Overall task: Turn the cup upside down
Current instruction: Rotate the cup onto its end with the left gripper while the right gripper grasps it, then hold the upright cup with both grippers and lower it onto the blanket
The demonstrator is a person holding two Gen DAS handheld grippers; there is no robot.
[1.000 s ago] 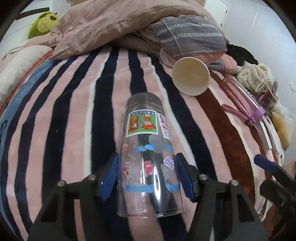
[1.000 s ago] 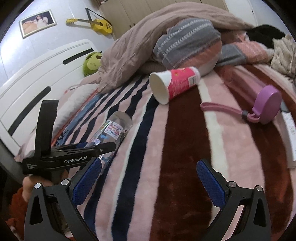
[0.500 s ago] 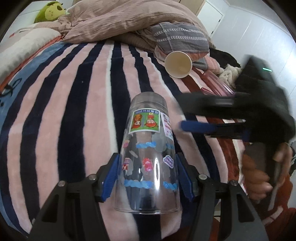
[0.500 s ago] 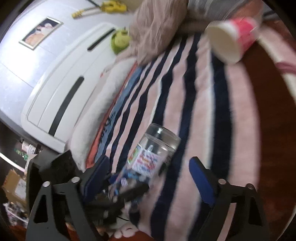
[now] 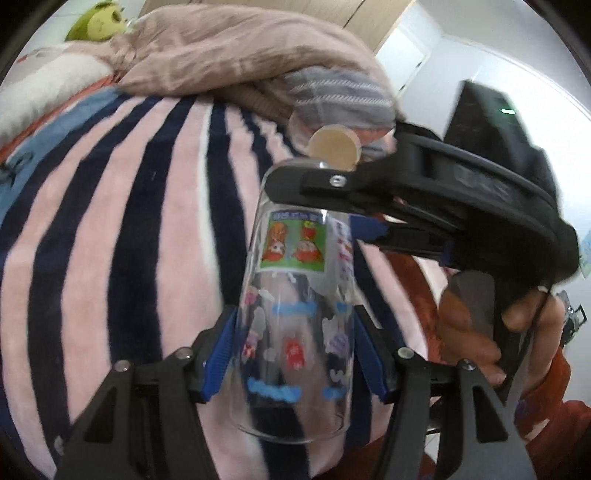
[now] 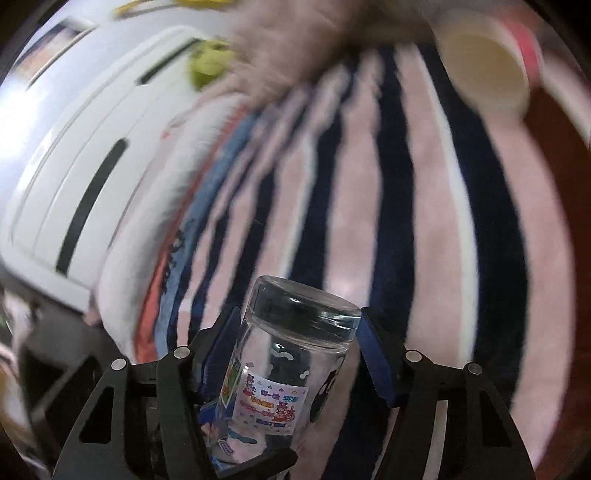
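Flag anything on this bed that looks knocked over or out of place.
The paper cup lies tipped on its side near the pillows, open mouth facing the camera. Nothing appears spilled. The clear sticker-covered cup is off the blanket, clamped in the left hand-held gripper, with the right hand-held gripper straddling its base.

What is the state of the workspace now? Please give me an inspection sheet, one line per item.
Surface: striped blanket on a bed.
Job's things: clear stickered cup, held off the blanket, thick base pointing away from the left camera.
Clutter: paper cup lying on its side; rumpled bedding; green plush toy.
Grippers: left gripper shut on the cup near its rim; right gripper straddles the base end, contact unclear.
Cables: nothing seen.
Surroundings: white headboard, blurred.
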